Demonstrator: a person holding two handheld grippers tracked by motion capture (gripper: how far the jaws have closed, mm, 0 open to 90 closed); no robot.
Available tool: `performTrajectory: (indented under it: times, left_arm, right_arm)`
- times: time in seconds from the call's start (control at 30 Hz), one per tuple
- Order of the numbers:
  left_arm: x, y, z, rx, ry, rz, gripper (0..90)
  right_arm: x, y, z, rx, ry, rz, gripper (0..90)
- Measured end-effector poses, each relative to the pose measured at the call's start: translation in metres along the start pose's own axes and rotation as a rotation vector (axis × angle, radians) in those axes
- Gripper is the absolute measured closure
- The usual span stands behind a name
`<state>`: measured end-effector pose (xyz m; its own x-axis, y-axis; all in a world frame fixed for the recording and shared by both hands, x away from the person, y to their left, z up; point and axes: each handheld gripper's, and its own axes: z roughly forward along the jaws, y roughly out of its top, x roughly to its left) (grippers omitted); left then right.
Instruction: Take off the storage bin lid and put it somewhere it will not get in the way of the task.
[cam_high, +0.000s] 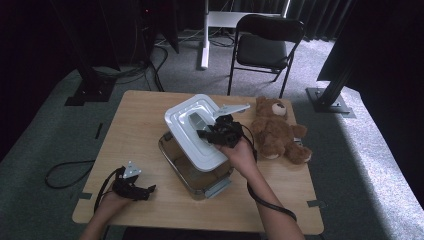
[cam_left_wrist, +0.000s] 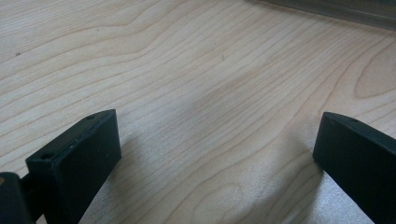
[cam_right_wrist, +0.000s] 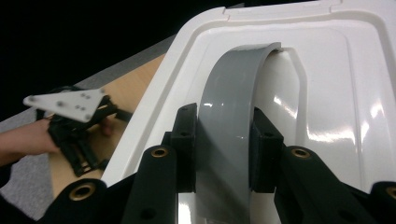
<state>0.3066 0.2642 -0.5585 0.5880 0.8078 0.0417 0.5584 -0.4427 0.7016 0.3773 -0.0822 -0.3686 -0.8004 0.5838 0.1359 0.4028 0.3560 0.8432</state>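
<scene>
Over the clear bin (cam_high: 176, 159), the right gripper (cam_right_wrist: 223, 154) has its jaws clamped on the white lid's (cam_high: 195, 131) grey handle (cam_right_wrist: 229, 112), probably holding it tilted off the rim. Left gripper (cam_high: 134, 189) rests wide open on the table (cam_left_wrist: 196, 70), empty, just out of the way.

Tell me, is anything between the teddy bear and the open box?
Yes. The right gripper is shut on the grey handle of the white lid, holding it tilted over the box. That lid and hand sit between the teddy bear and the opening.
</scene>
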Motion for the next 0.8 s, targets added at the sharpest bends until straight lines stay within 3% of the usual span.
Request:
performTrajectory:
  times: [0.37,0.8]
  left_arm:
    - [0.0,0.0,0.0,0.0,0.0,0.0,1.4]
    - [0.0,0.0,0.0,0.002,-0.001,0.004,1.4]
  right_arm:
    - [-0.031,0.005,0.0,-0.005,-0.055,0.045,68.5]
    - [-0.075,0.0,-0.002,0.001,-0.12,0.13,68.5]
